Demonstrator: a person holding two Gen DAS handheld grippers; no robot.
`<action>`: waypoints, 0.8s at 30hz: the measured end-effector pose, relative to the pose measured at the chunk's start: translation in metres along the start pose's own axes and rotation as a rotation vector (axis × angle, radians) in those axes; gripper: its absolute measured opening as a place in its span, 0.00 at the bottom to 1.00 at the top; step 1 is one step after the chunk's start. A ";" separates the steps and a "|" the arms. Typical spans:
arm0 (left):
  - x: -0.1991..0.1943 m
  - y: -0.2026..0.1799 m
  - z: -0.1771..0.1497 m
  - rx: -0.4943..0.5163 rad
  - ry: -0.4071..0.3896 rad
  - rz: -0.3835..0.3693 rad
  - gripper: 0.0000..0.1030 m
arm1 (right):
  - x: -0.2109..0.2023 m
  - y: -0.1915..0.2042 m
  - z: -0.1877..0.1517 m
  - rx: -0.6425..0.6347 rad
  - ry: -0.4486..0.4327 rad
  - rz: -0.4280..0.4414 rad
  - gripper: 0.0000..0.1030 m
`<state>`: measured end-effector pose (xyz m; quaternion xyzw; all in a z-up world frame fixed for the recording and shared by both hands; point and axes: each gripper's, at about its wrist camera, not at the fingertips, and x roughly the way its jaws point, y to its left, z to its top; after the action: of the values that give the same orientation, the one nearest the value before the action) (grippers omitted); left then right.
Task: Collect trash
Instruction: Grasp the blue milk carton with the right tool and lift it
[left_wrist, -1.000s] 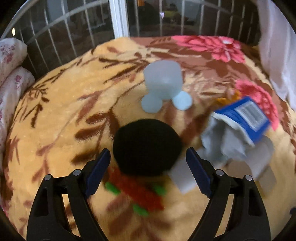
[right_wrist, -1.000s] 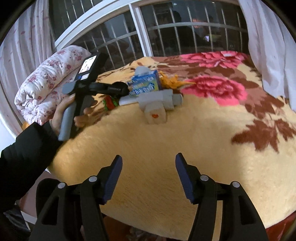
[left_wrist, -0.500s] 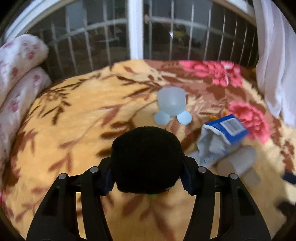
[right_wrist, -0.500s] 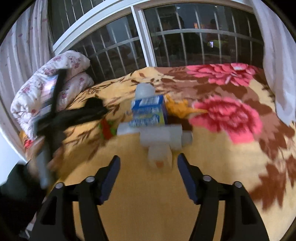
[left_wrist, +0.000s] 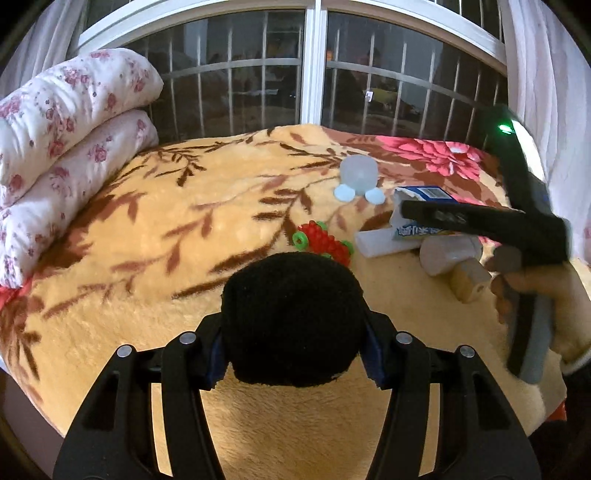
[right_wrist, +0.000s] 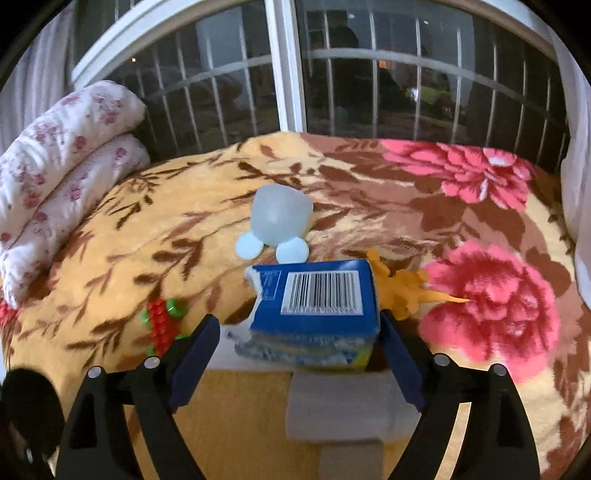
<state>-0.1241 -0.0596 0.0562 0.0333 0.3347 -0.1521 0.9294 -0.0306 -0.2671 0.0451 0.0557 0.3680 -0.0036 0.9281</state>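
Observation:
My left gripper (left_wrist: 293, 356) is shut on a black fuzzy ball (left_wrist: 291, 317) and holds it above the yellow flowered blanket (left_wrist: 147, 236). The ball also shows at the lower left of the right wrist view (right_wrist: 27, 402). My right gripper (right_wrist: 301, 363) is open, its fingers on either side of a torn blue packet (right_wrist: 317, 306) with a barcode. The right gripper and the hand holding it show in the left wrist view (left_wrist: 417, 214), reaching over the packet (left_wrist: 421, 194). White paper pieces (right_wrist: 336, 402) lie under the packet.
A pale blue plastic cup shape with two discs (right_wrist: 277, 225), a red and green bead toy (right_wrist: 162, 321) and an orange scrap (right_wrist: 402, 288) lie on the blanket. Rolled floral quilts (left_wrist: 62, 147) lie at the left. A barred window (left_wrist: 314, 74) stands behind.
My left gripper closed on the black ball and lifted it back from the bed. My right gripper moved forward until its fingers flank the blue packet.

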 end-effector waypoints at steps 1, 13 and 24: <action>0.000 0.000 -0.001 0.002 -0.004 0.004 0.54 | 0.007 -0.001 0.002 0.008 0.013 -0.012 0.82; -0.011 0.000 -0.010 -0.007 -0.010 -0.041 0.54 | -0.025 -0.010 -0.001 0.051 -0.038 -0.011 0.62; -0.063 -0.024 -0.035 0.057 0.001 -0.088 0.54 | -0.169 0.001 -0.068 -0.018 -0.176 0.091 0.62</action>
<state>-0.1987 -0.0601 0.0694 0.0448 0.3317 -0.2023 0.9203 -0.2005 -0.2643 0.1116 0.0636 0.2823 0.0372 0.9565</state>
